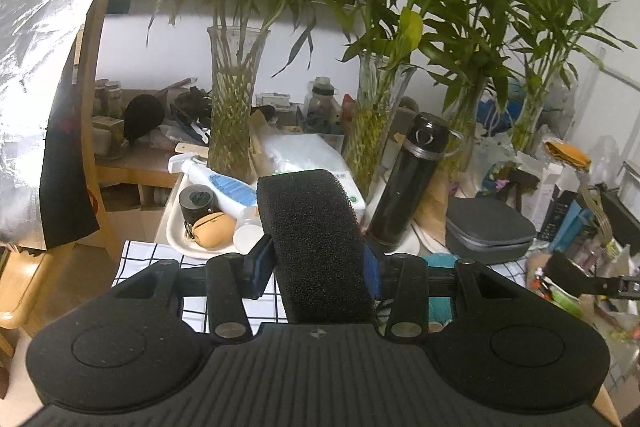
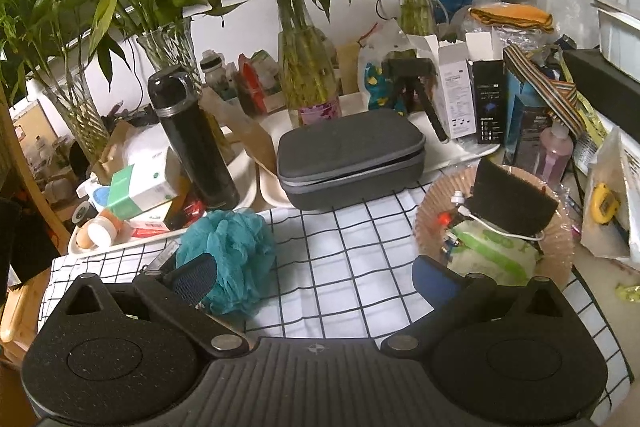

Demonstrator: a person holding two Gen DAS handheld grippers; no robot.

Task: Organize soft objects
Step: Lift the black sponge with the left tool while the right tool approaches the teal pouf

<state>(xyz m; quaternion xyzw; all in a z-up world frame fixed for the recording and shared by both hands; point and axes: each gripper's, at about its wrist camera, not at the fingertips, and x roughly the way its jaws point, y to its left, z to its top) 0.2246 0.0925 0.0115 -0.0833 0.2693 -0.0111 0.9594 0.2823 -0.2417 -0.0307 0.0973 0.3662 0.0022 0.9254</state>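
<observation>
Sponge [image 1: 320,243] clamped in left claw [image 1: 316,265], long axis pointing forward, right claw [image 2: 316,277] open.

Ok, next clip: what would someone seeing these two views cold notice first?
Most striking is the black foam sponge clamped in the left tool, filling the middle of its view. Next, the teal bath pouf on the checked cloth, beside the open right tool, and a second black sponge propped in the ribbed brown bowl at right. Behind everything stands a row of bamboo plants in glass vases.
</observation>
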